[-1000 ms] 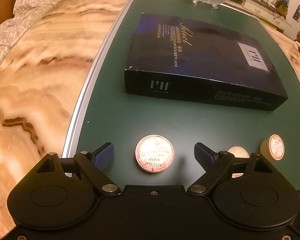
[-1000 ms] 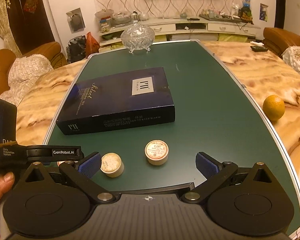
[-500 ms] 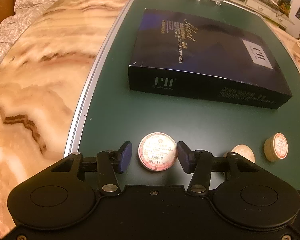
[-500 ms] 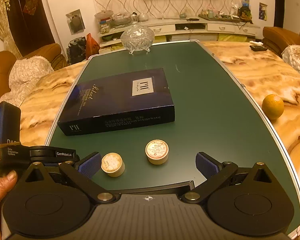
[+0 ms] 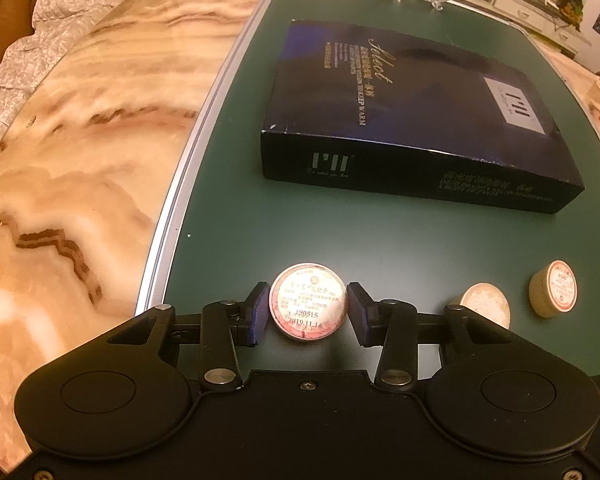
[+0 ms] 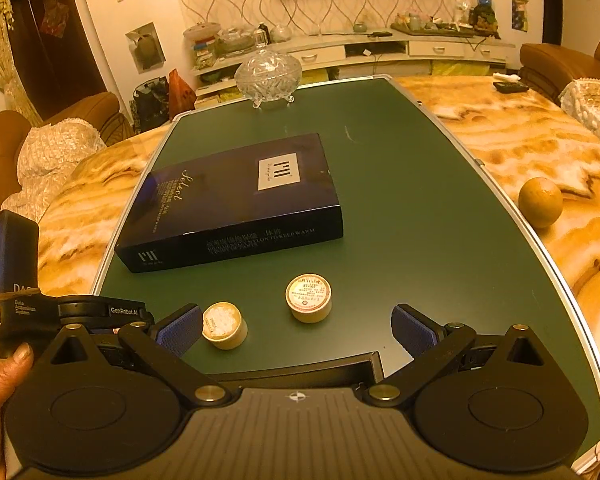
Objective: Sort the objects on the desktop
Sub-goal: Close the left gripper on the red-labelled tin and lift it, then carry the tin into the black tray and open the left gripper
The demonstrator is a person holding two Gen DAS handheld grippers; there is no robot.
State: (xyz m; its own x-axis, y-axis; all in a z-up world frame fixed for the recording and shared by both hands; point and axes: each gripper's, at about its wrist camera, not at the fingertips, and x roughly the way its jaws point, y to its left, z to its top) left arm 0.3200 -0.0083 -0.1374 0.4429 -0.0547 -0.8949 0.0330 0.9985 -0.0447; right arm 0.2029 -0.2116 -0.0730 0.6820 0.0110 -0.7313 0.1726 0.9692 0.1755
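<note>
My left gripper (image 5: 308, 312) is shut on a small round tin with a pink-rimmed label (image 5: 307, 301), which sits on the green mat (image 5: 228, 216). Two small cream jars lie to its right: one plain-topped (image 5: 486, 308), one with a red-ringed label (image 5: 554, 294). A dark blue flat box (image 5: 412, 120) lies beyond. My right gripper (image 6: 298, 326) is open and empty. In the right wrist view the plain-topped jar (image 6: 224, 325) sits by its left finger and the labelled jar (image 6: 309, 298) lies just ahead. The box (image 6: 236, 200) lies further ahead.
A crystal lidded bowl (image 6: 268, 76) stands at the mat's far end. An orange (image 6: 540, 202) lies on the marble table (image 6: 520, 140) right of the mat. The mat has a raised metal rim (image 5: 188, 160). The left hand-held unit (image 6: 8, 276) is at the right view's left edge.
My left gripper has closed from wide open onto the pink-rimmed tin. The right gripper has stayed open and nearly still.
</note>
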